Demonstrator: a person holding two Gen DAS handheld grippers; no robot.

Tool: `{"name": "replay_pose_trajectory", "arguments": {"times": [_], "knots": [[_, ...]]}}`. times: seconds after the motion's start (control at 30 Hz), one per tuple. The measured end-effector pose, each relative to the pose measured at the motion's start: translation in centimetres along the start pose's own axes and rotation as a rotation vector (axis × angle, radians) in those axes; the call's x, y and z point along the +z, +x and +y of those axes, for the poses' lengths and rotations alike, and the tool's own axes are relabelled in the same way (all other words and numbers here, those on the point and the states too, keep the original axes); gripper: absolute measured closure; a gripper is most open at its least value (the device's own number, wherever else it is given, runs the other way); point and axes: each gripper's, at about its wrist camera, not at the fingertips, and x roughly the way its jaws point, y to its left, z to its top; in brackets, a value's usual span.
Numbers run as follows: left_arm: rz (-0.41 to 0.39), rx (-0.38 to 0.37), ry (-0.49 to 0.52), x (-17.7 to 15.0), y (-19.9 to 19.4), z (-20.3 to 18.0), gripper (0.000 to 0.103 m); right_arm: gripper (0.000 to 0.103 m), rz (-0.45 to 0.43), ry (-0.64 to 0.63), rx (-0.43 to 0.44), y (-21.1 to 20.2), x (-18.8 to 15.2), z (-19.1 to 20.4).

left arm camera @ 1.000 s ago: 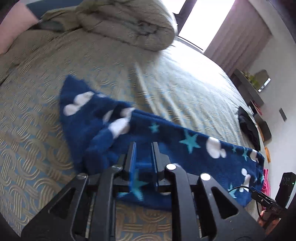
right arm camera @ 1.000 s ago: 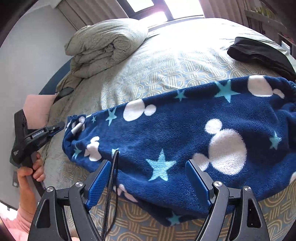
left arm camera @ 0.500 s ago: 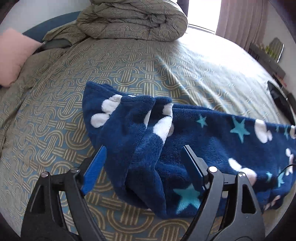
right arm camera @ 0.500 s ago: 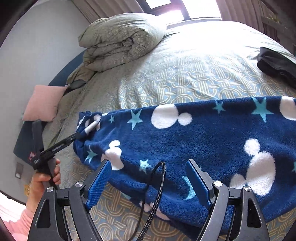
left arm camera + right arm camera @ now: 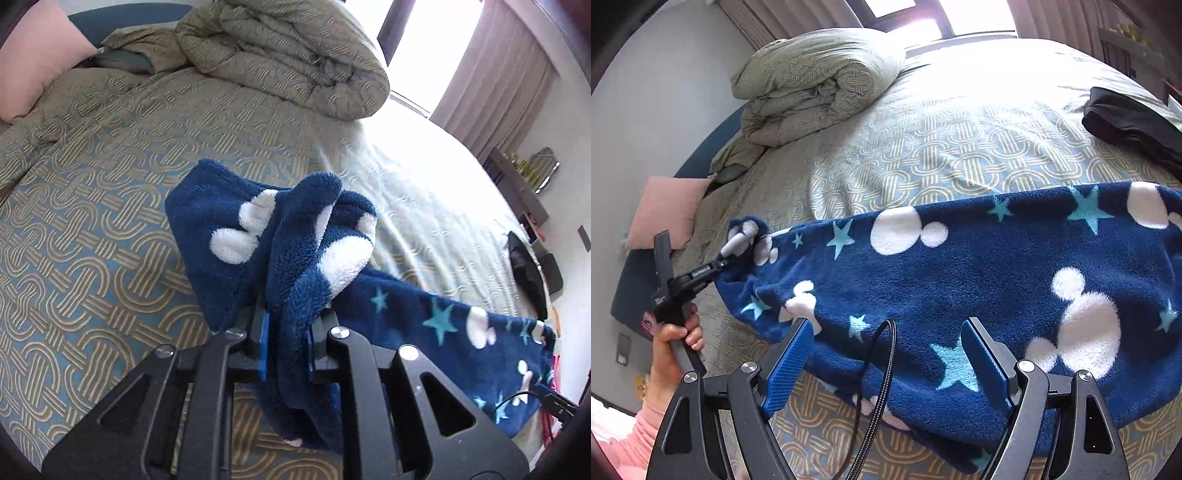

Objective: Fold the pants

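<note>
Dark blue fleece pants (image 5: 960, 280) with white mouse heads and teal stars lie stretched across the patterned bedspread (image 5: 92, 258). In the left wrist view their bunched end (image 5: 229, 221) stands up between the fingers of my left gripper (image 5: 286, 321), whose jaws are closing and press on the fleece. The right wrist view shows that left gripper (image 5: 722, 258) pinching the pants' far left end, with a hand (image 5: 670, 354) on its handle. My right gripper (image 5: 886, 343) hovers open over the pants' near edge, a black cable (image 5: 882, 354) looping between its blue pads.
A folded duvet (image 5: 820, 85) lies at the head of the bed, a pink pillow (image 5: 665, 206) to its left. A black garment (image 5: 1126, 122) rests at the far right. Curtains (image 5: 498, 74) and a shelf line the wall beyond.
Half a second ago my left gripper stood wide open around the bunched end; now it is shut on it. My right gripper has shifted left along the pants, still open.
</note>
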Motion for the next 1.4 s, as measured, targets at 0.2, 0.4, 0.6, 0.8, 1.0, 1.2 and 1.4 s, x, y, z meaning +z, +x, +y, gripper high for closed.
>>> {"name": "replay_pose_trajectory", "arguments": {"times": [0.2, 0.4, 0.6, 0.8, 1.0, 1.2, 1.4], "knots": [[-0.091, -0.210, 0.285, -1.5, -3.8, -10.6, 0.087, 0.019, -0.023, 0.029, 0.034, -1.6, -0.6, -1.1], [0.066, -0.310, 0.596, -9.6, -0.2, -21.1, 0.086, 0.019, -0.046, 0.120, 0.061, -3.2, -2.1, -4.2], [0.137, -0.251, 0.627, -14.2, 2.3, -22.2, 0.084, 0.019, -0.009, 0.235, 0.144, -2.5, -3.0, -7.3], [0.164, -0.290, 0.578, -12.8, 1.8, -21.5, 0.082, 0.019, 0.005, 0.235, 0.208, -1.1, -1.6, -7.6], [0.174, -0.301, 0.569, -13.1, 1.8, -21.0, 0.076, 0.019, 0.055, 0.225, 0.313, 0.9, 0.6, -7.2], [0.196, -0.303, 0.490, -12.2, 2.2, -18.8, 0.071, 0.019, 0.129, 0.261, 0.331, 2.5, 1.8, -6.7], [0.202, -0.318, 0.471, -11.7, 2.3, -19.1, 0.069, 0.019, 0.068, 0.087, 0.319, -3.5, 1.5, -3.3]]}}
